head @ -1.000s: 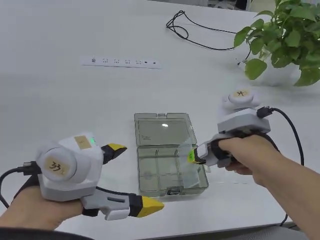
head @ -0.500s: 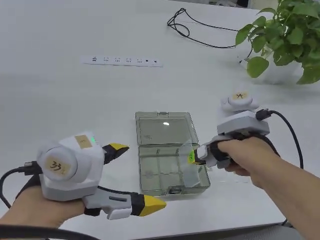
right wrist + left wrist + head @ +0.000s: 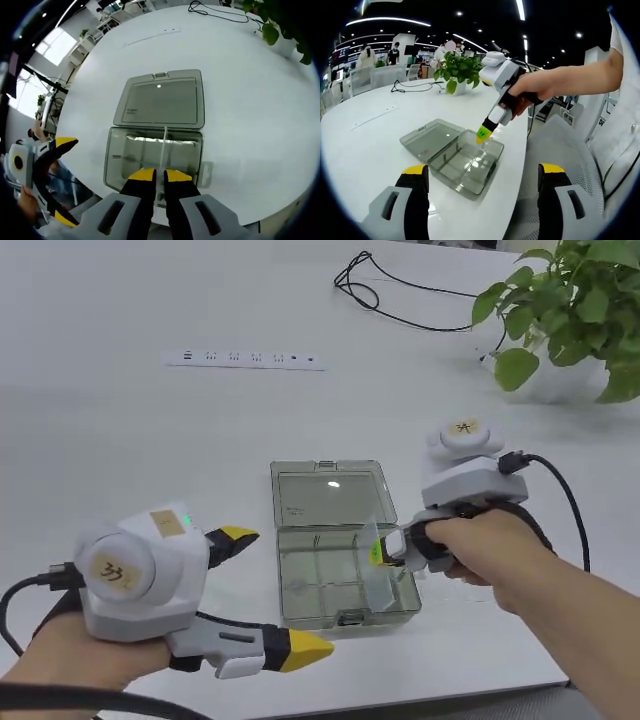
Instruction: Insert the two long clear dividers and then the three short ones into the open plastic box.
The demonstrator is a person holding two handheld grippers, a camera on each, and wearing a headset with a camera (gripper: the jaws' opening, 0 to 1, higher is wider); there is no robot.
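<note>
Now my right tool (image 3: pixel 155 175) is closed almost fully, with only a thin clear divider (image 3: pixel 164 145) pinched between the yellow tips. I hold the divider on its edge, upright, so that it can go down into the box (image 3: pixel 112 160) like a wall. From the right gripper view it runs straight away from the tips, across the tray toward the hinge side. In the head view the right tool (image 3: pixel 378 553) is at the right wall of the box (image 3: pixel 345 620), and the divider (image 3: pixel 378 580) reaches down into the tray. I judge it is not yet seated.

My left tool (image 3: pixel 270 590) is wide open and holds nothing. It hangs near the left front corner of the box, apart from it, I think ready to steady the box if it slides.

The lid (image 3: pixel 330 495) lies flat open behind the tray, so it does not block me. Some lines already cross the tray; they may be dividers in place, but the plastic is too clear to tell. A clear piece (image 3: pixel 207 174) seems to lie on the surface (image 3: pixel 150 440) just beside the right wall. The power strip (image 3: pixel 243 359), the cable (image 3: pixel 400 300) and the plant (image 3: pixel 570 300) are well apart and not in the way.
</note>
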